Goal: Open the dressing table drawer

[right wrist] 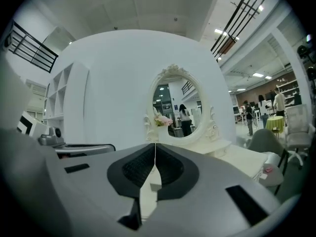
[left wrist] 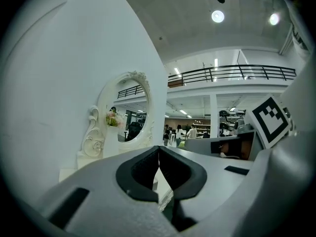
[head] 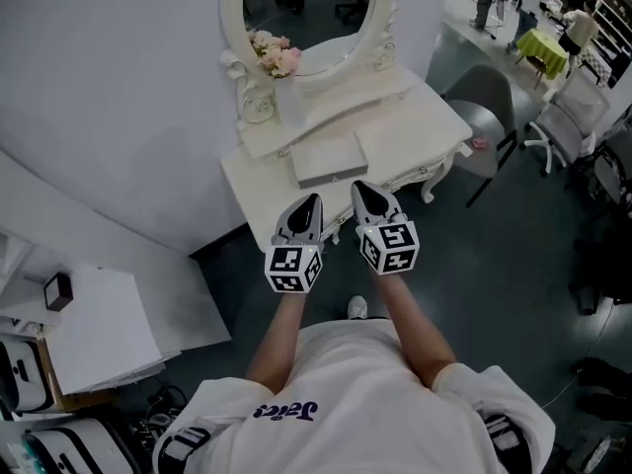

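Note:
The white dressing table [head: 415,126] stands against the curved white wall, with an oval mirror [head: 306,8] and a vase of pink flowers [head: 275,55] at its back. Its front, where the drawer sits, is mostly hidden behind my two grippers. My left gripper [head: 306,205] and right gripper [head: 367,194] hover side by side over the table's near edge and point at it. Both are shut and hold nothing. In the left gripper view the jaws [left wrist: 159,149] meet before the mirror [left wrist: 126,112]. In the right gripper view the jaws [right wrist: 155,147] meet below the mirror [right wrist: 175,110].
A flat white box [head: 329,158] lies on the tabletop just beyond the grippers. A grey chair [head: 484,117] stands at the table's right end. A low white cabinet [head: 99,324] with a small dark box [head: 57,290] stands at the left. The dark floor spreads to the right.

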`<control>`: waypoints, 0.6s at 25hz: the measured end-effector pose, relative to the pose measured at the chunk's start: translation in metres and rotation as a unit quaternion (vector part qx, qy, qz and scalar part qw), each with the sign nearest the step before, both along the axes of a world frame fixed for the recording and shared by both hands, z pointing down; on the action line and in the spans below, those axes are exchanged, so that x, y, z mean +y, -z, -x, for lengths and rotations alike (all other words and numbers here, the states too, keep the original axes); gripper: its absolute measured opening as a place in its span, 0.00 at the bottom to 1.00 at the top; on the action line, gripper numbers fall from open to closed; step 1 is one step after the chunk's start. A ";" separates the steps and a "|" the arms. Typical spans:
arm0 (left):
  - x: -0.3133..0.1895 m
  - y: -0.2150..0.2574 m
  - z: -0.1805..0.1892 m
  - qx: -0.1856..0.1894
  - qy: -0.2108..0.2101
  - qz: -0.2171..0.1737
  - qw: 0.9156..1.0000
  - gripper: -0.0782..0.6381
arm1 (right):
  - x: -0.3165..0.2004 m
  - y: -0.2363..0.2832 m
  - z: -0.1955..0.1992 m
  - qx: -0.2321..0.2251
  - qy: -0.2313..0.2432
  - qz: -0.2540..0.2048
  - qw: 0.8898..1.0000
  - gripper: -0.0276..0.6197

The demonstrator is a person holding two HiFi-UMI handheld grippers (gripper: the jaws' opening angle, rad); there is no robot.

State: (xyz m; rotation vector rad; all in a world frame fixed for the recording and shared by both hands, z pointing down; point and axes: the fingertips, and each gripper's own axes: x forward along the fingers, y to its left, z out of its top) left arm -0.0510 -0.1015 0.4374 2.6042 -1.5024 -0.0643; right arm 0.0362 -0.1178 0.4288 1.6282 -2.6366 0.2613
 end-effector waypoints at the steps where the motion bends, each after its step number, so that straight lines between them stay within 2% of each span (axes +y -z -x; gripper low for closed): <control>1: -0.007 -0.003 -0.005 0.000 0.004 0.003 1.000 0.13 | -0.007 -0.005 -0.008 -0.002 0.002 0.007 1.000 0.06; 7: -0.025 -0.037 -0.016 -0.002 0.035 0.037 0.999 0.13 | -0.039 -0.052 -0.039 -0.014 0.009 0.070 0.997 0.06; 15: -0.041 -0.075 -0.012 0.009 0.051 0.062 0.997 0.13 | -0.053 -0.116 -0.019 0.005 0.053 0.135 0.989 0.06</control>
